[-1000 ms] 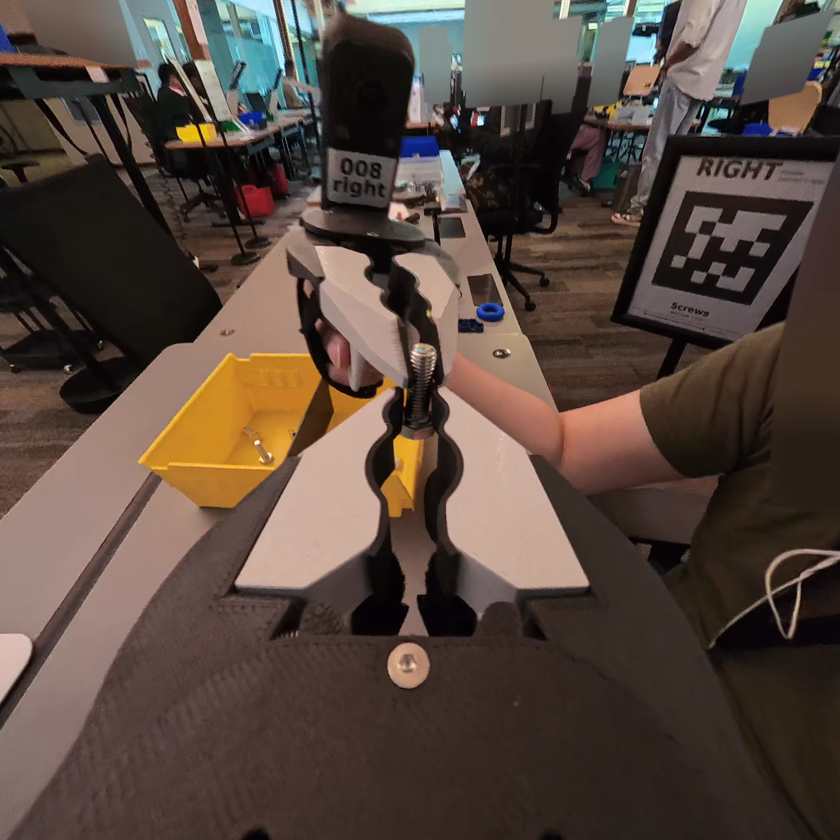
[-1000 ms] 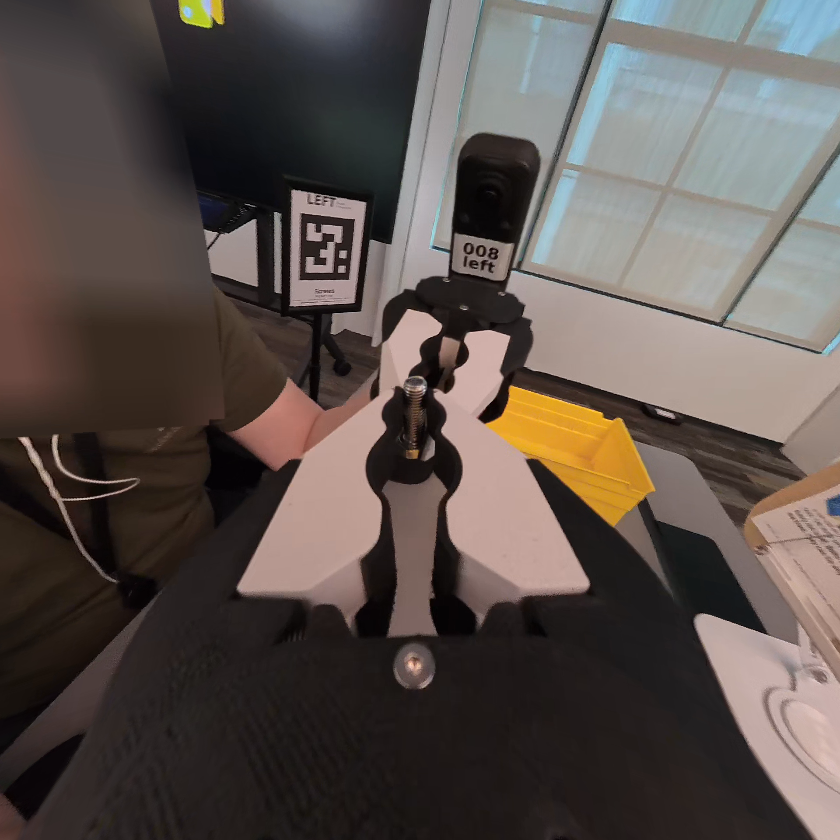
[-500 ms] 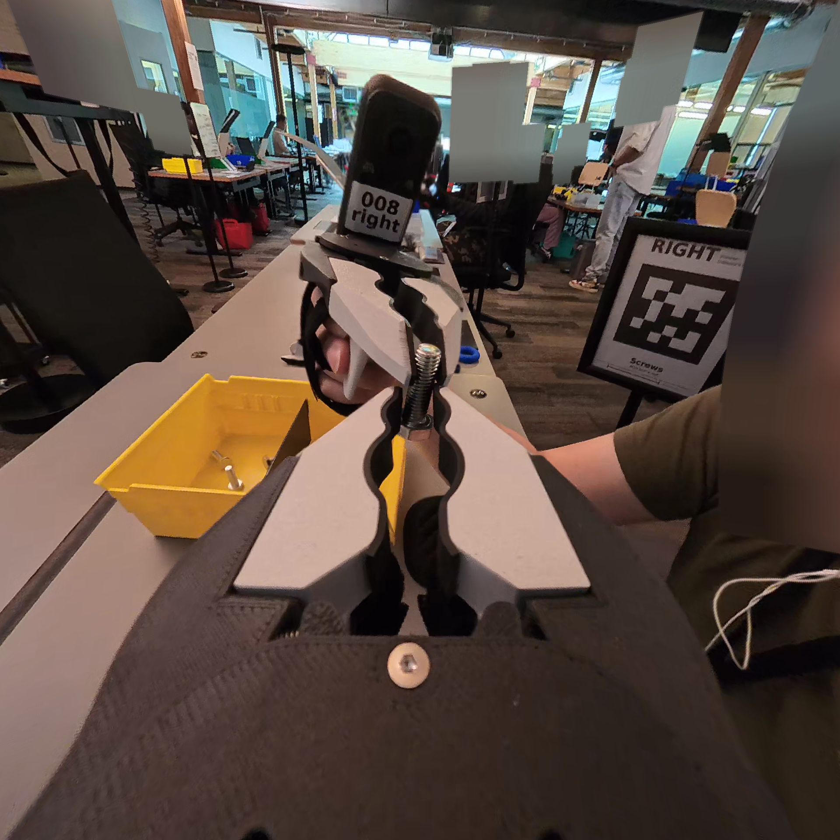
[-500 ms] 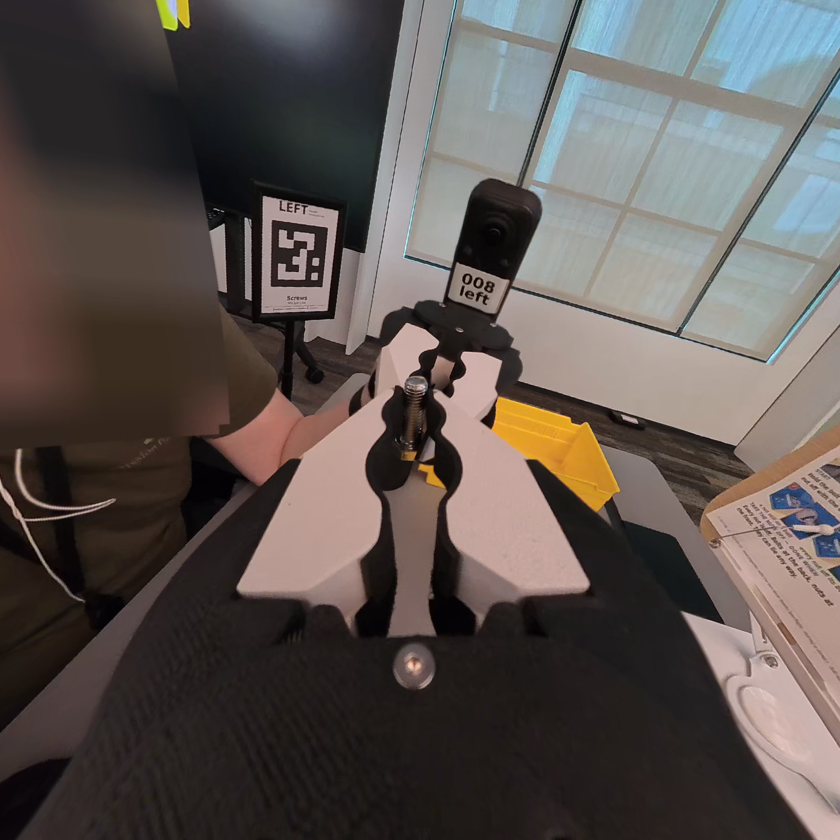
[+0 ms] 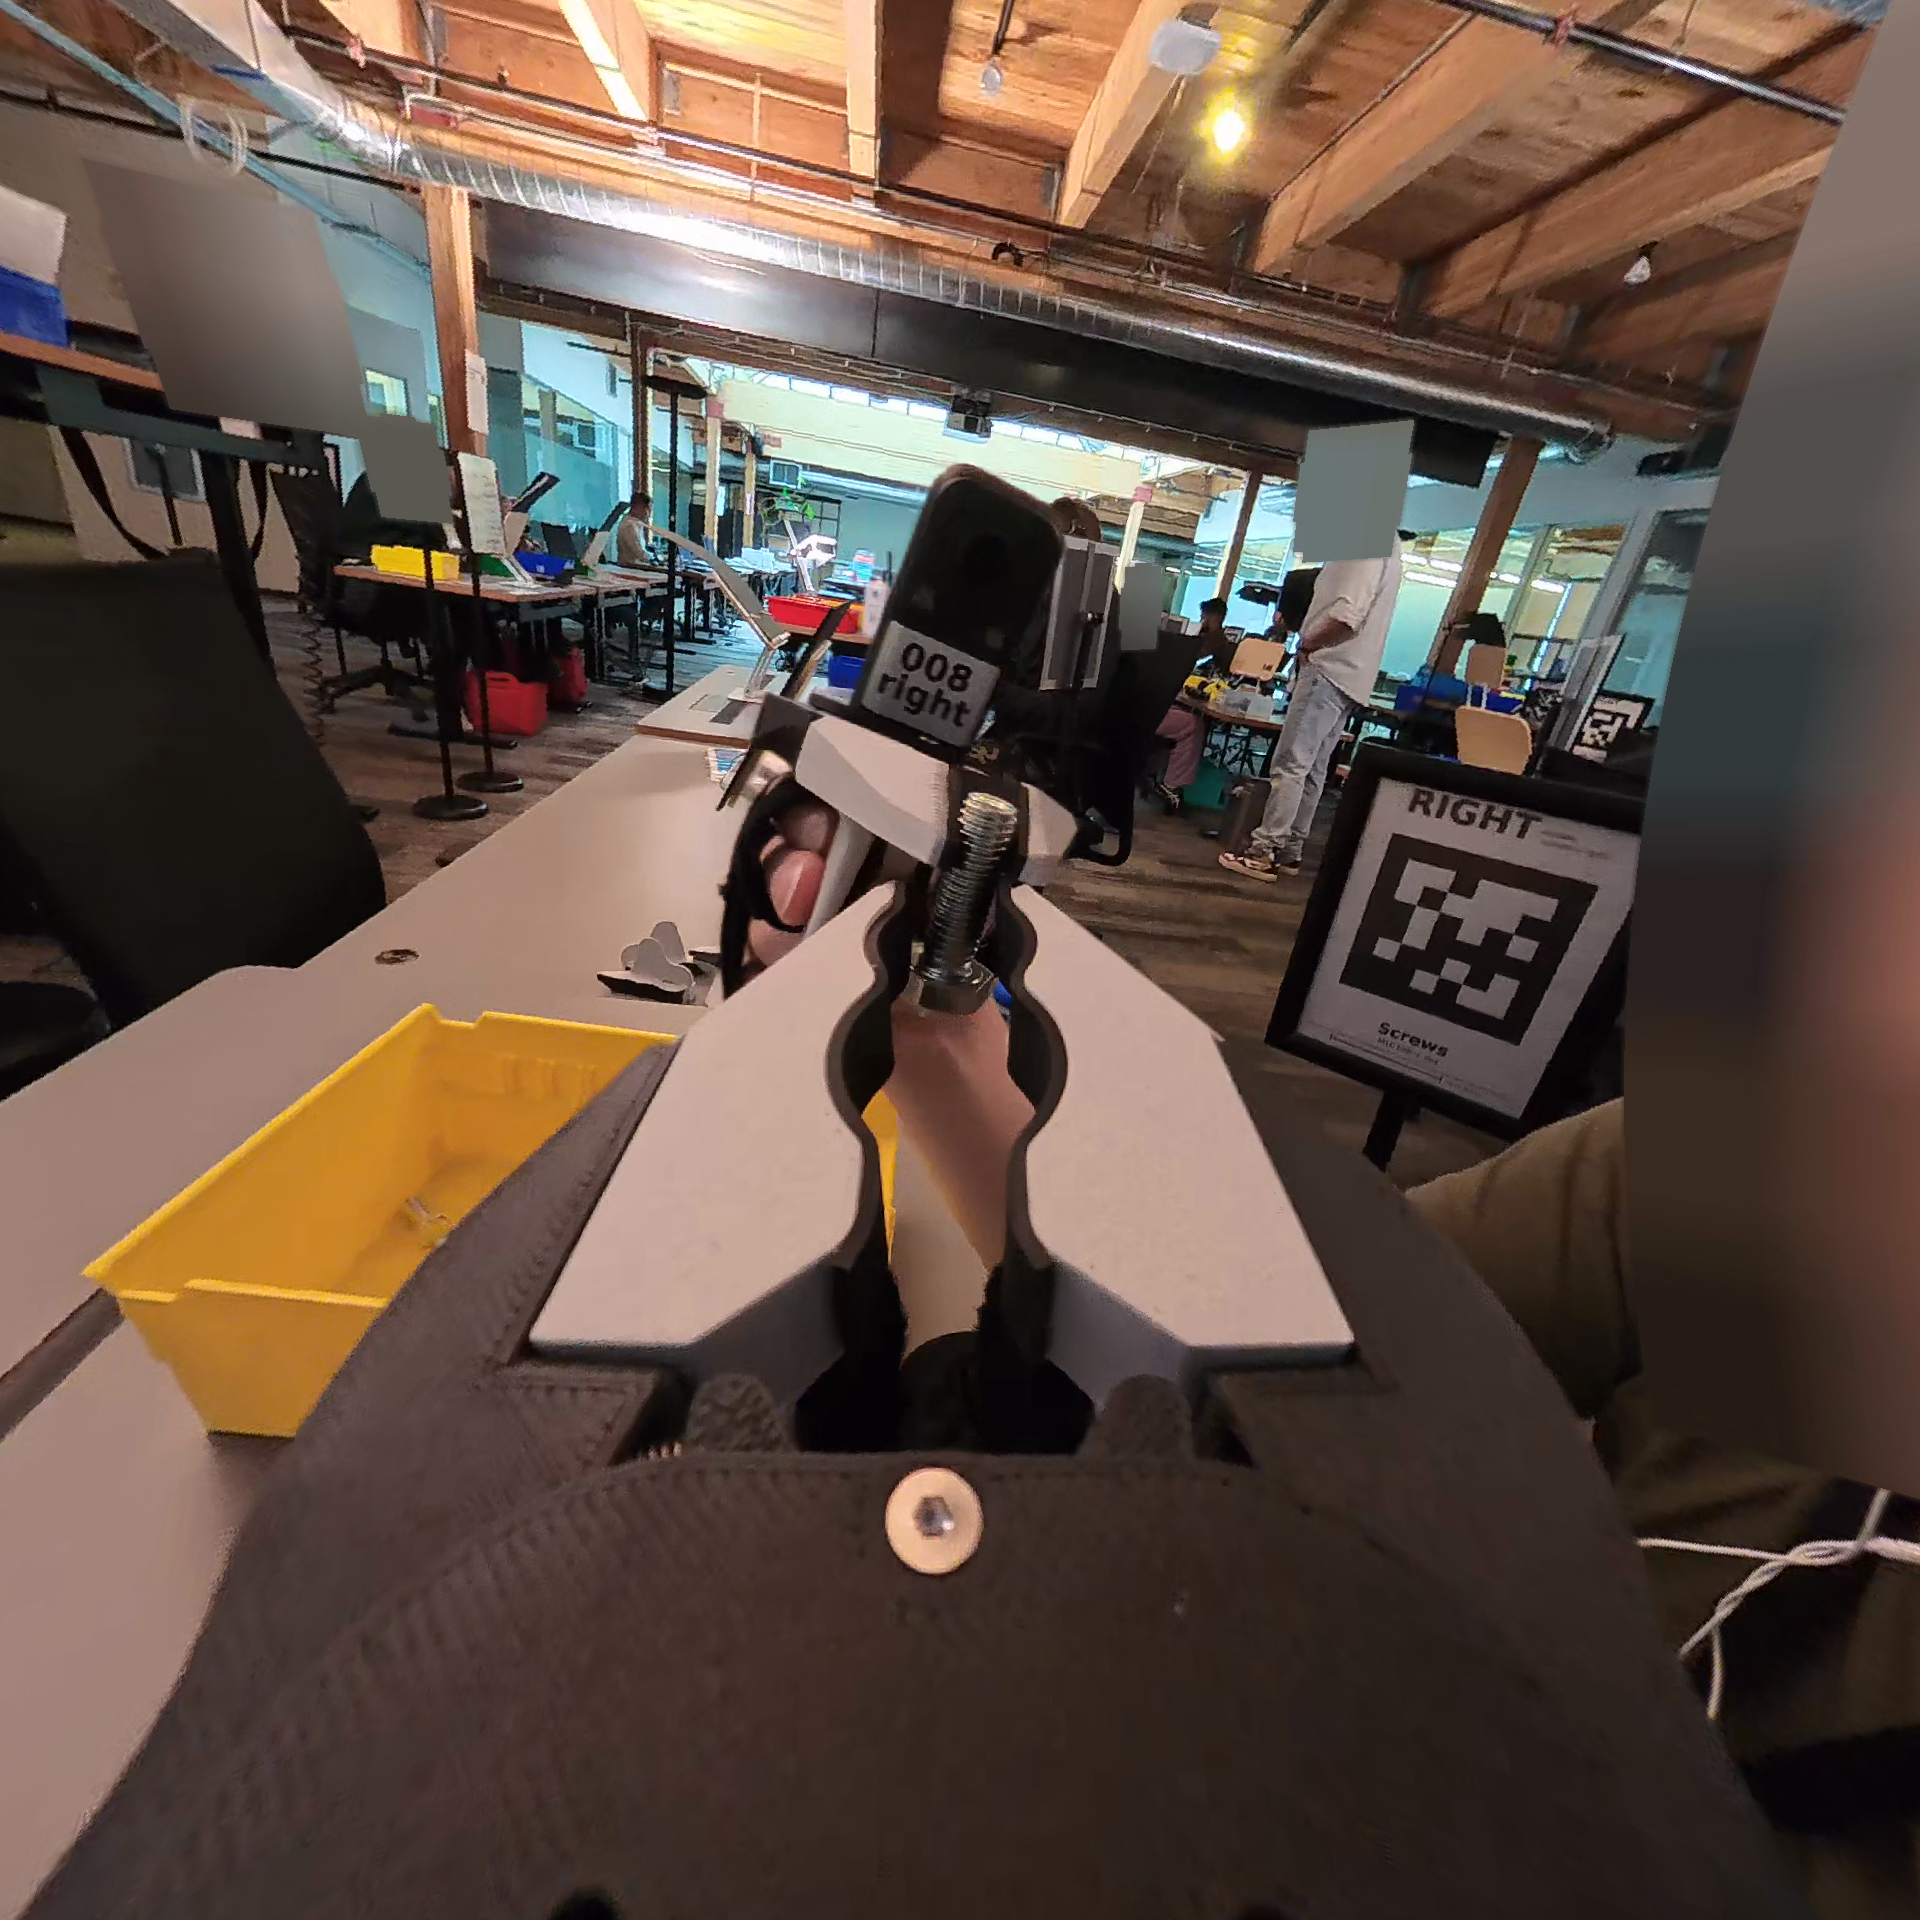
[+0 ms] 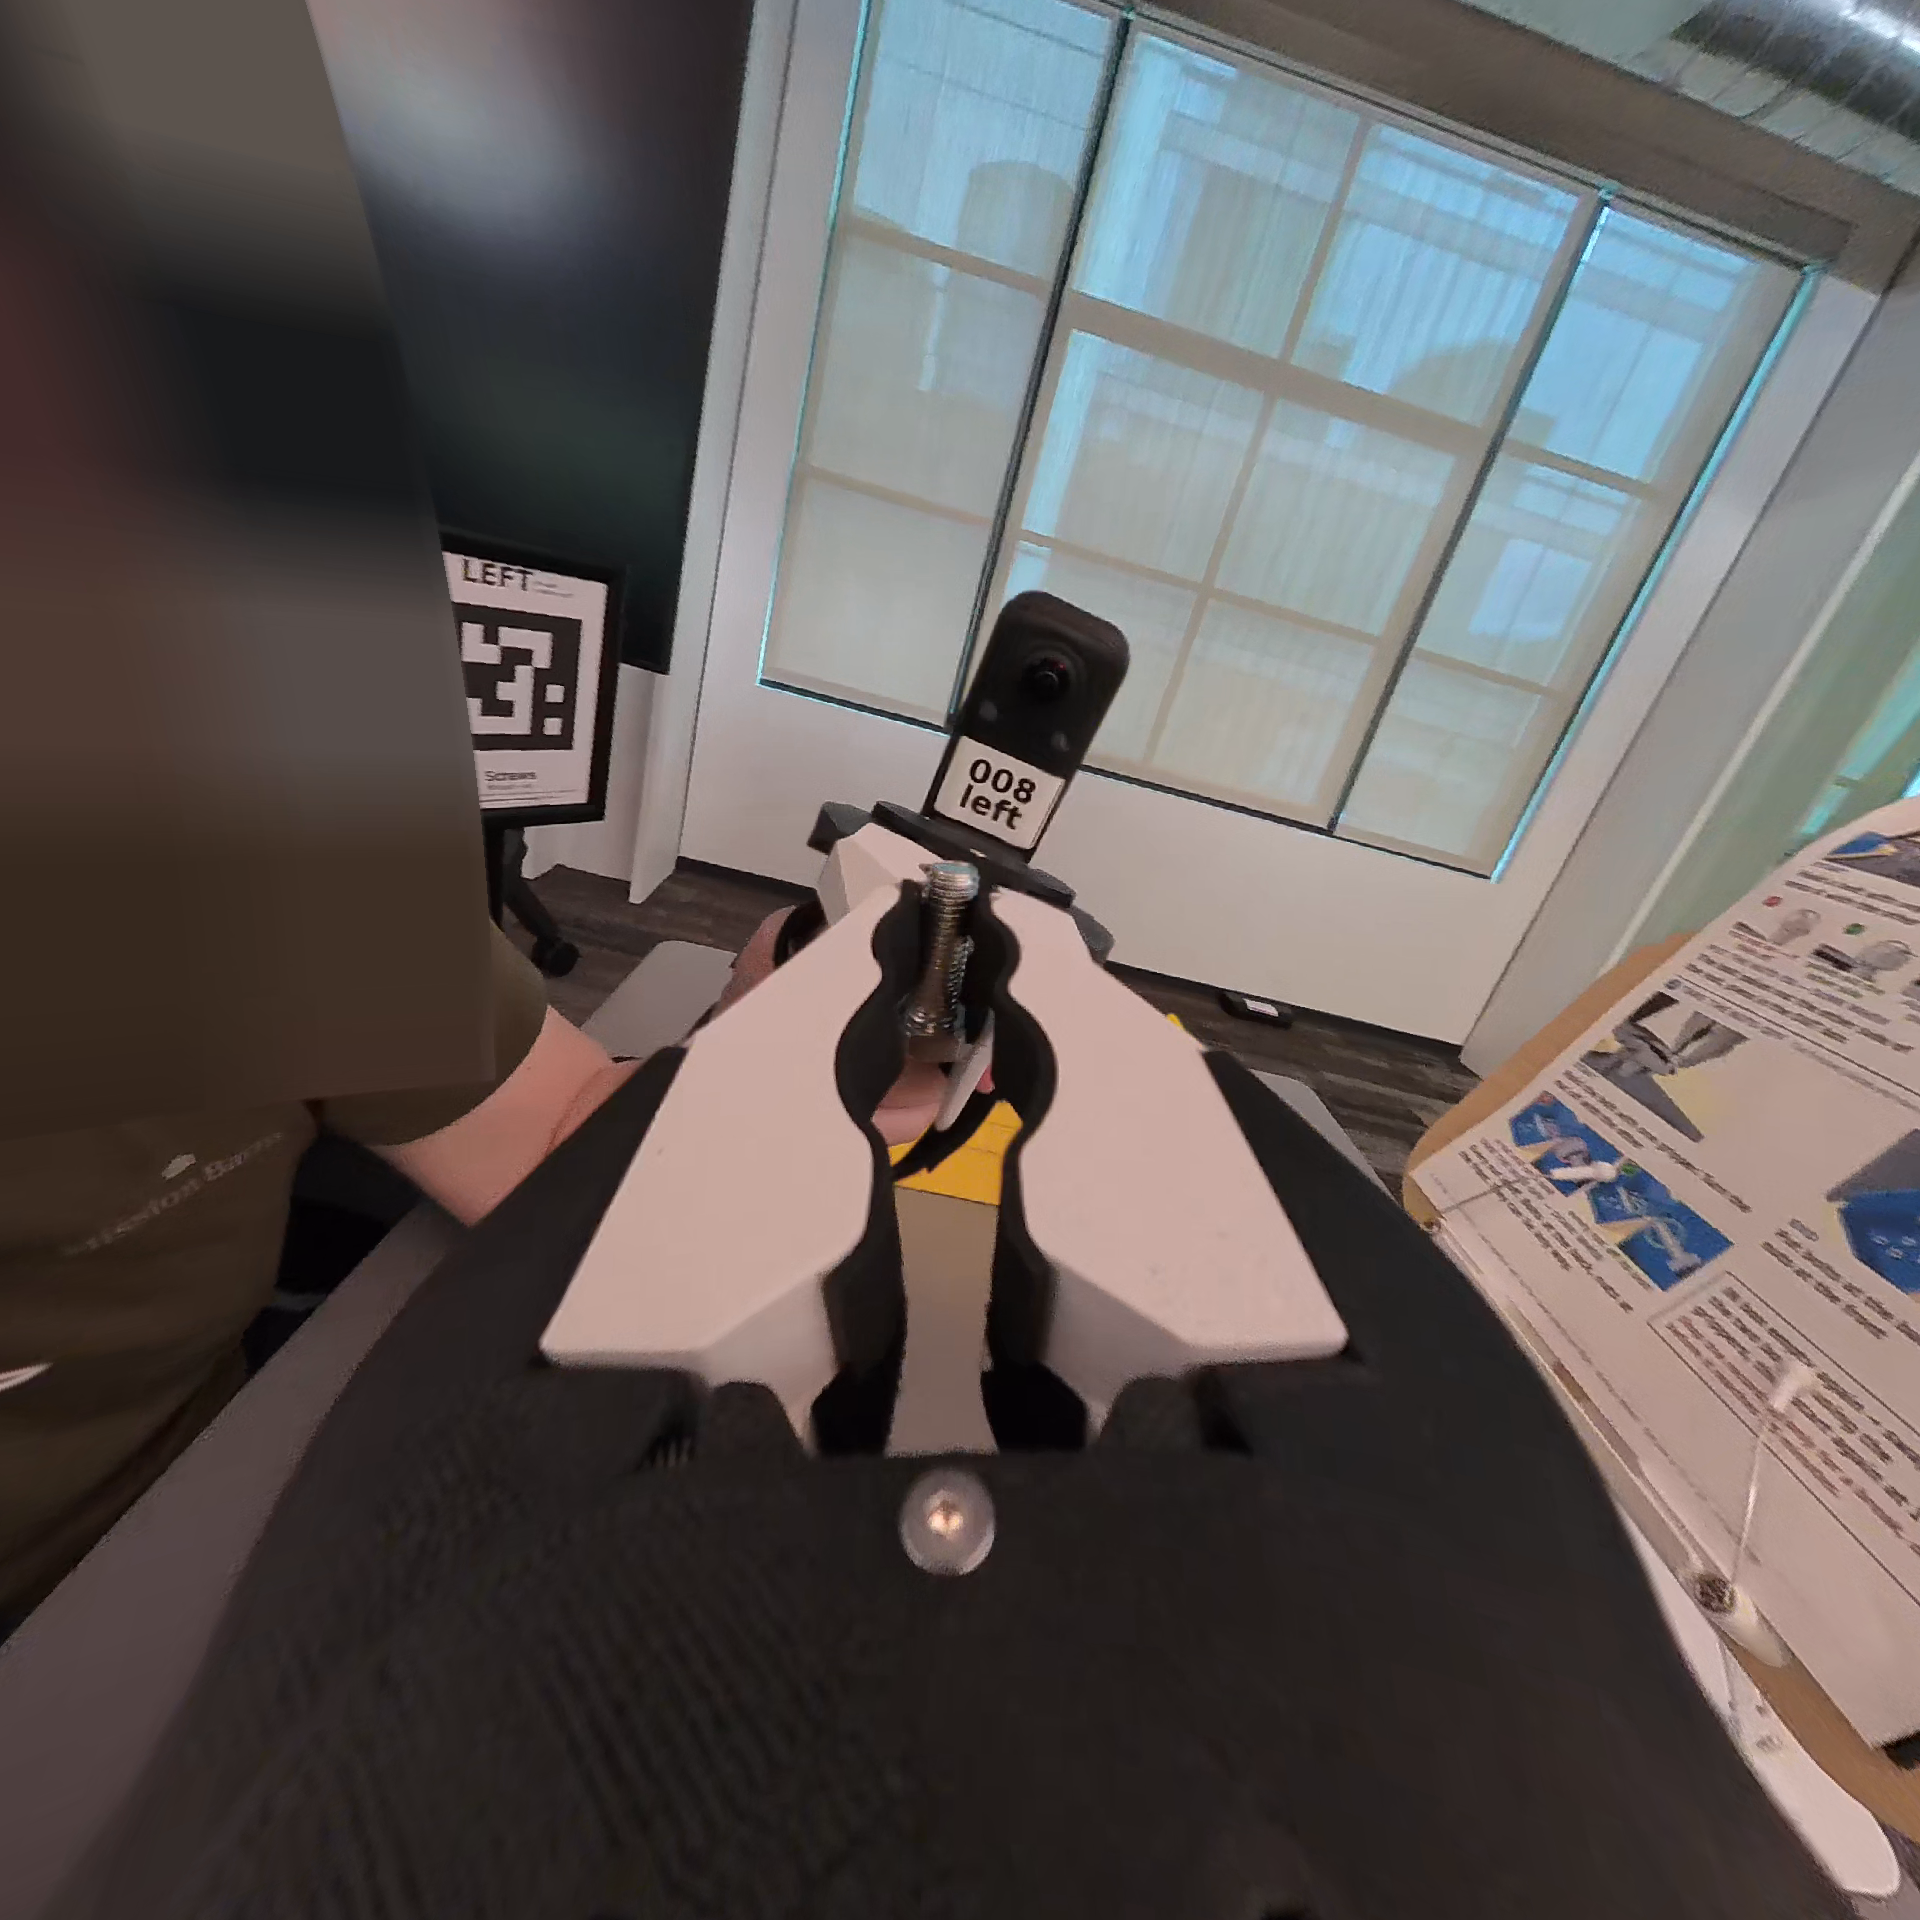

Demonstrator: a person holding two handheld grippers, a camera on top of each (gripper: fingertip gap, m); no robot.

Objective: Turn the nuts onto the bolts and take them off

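Observation:
A silver bolt (image 5: pixel 961 904) stands nearly upright between my two grippers, which face each other tip to tip above the table. It has a hex nut (image 5: pixel 951 992) at its lower end. My left gripper (image 5: pixel 956 935) is shut on the nut. My right gripper (image 6: pixel 951 914) is shut on the threaded shaft of the bolt (image 6: pixel 945 945). It also shows in the left wrist view (image 5: pixel 966 852), just behind the bolt. A person's fingers show behind both pairs of jaws.
A yellow bin (image 5: pixel 343 1195) sits on the grey table (image 5: pixel 520 894) at the left, with a loose bolt (image 5: pixel 426 1216) inside. Spare white finger parts (image 5: pixel 655 956) lie beyond it. A framed marker sign (image 5: pixel 1455 925) stands at the right. An instruction sheet (image 6: pixel 1714 1195) leans at the right. Left and right tips are no more than a few centimetres apart.
Both grippers have risen and tilted upward together with the bolt held between them. The bin and table now sit lower in both views. The bolt leans slightly more.

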